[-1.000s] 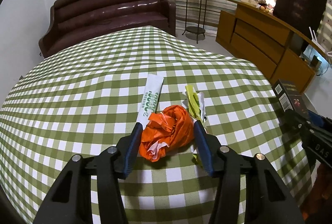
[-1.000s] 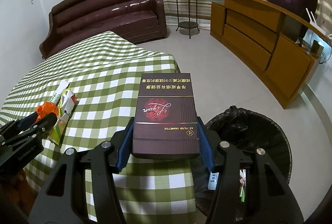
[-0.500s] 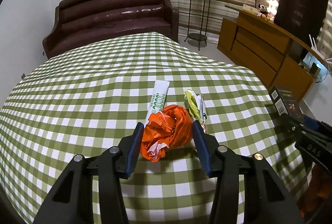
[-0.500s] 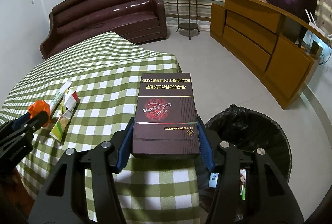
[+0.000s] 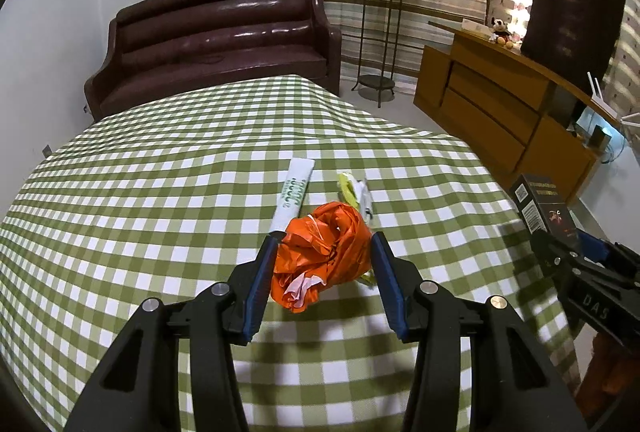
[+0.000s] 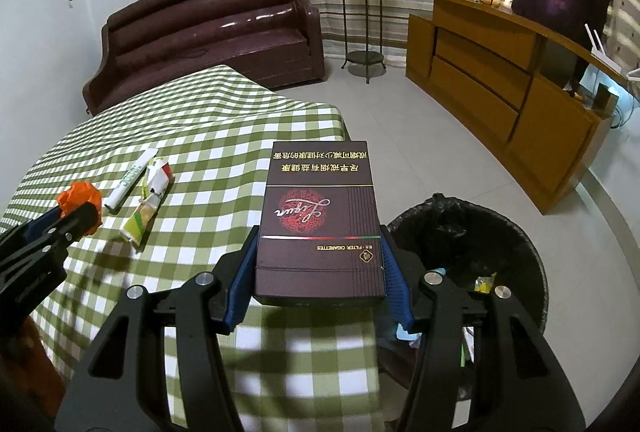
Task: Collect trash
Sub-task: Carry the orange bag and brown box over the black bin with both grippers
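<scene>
My left gripper (image 5: 322, 264) has its fingers (image 5: 260, 280) clamped on the crumpled orange bag (image 5: 320, 256), lifted above the checked desk (image 5: 160, 211). My right gripper (image 6: 318, 264) fingers grip the maroon cigarette box (image 6: 318, 220) at the desk's right edge, beside the black-lined bin (image 6: 480, 244). A white tube (image 5: 294, 189) and wrappers (image 6: 148, 199) lie mid-desk.

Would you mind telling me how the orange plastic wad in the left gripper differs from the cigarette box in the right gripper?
The orange plastic wad is crumpled and shapeless; the cigarette box is a rigid, flat-sided carton. The wad is bright orange and unprinted; the box is dark maroon with gold lettering. The wad hangs above the checked tablecloth, while the box juts out near the black-lined bin. Both are clamped off the table, one in the left gripper, one in the right gripper.
</scene>
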`<state>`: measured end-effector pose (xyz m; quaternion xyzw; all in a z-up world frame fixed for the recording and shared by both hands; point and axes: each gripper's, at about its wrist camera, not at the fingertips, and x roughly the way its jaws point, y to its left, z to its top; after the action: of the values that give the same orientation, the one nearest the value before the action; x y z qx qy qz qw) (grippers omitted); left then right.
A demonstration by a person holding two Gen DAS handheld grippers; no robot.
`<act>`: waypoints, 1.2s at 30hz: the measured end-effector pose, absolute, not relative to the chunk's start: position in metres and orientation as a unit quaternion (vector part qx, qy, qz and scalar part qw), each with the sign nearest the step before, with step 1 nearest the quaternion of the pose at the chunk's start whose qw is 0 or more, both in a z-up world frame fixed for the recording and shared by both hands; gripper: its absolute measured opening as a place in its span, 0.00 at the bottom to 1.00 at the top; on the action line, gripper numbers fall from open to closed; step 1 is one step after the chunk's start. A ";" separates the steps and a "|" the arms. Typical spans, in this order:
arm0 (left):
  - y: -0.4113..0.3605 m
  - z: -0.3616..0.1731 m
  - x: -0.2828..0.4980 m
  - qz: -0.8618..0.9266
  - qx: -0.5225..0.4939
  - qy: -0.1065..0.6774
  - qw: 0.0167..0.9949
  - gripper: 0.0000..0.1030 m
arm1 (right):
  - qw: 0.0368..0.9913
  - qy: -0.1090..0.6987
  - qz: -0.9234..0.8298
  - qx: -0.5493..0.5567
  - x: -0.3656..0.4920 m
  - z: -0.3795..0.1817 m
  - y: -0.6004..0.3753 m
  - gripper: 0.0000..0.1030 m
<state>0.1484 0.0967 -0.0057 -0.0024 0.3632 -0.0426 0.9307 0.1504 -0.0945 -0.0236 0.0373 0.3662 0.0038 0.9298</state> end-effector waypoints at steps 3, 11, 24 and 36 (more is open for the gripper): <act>0.091 -0.003 0.143 -0.050 -0.001 0.361 0.931 0.46 | 0.932 0.361 0.001 0.035 0.142 -0.020 -0.097 0.52; 0.069 0.003 0.129 -0.072 0.007 0.351 0.934 0.46 | 0.938 0.345 -0.016 0.037 0.117 -0.008 -0.116 0.52; 0.010 0.005 0.119 -0.124 0.026 0.344 0.931 0.46 | 0.941 0.327 -0.071 0.047 0.085 0.002 -0.172 0.52; -0.052 0.002 0.117 -0.167 0.057 0.334 0.926 0.46 | 0.939 0.319 -0.120 0.053 0.070 0.000 -0.219 0.52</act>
<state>0.1166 -0.0520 0.0022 0.0569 0.3335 -0.1666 0.9261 0.0696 -0.2191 -0.0004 0.0532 0.3193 -0.1202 0.9385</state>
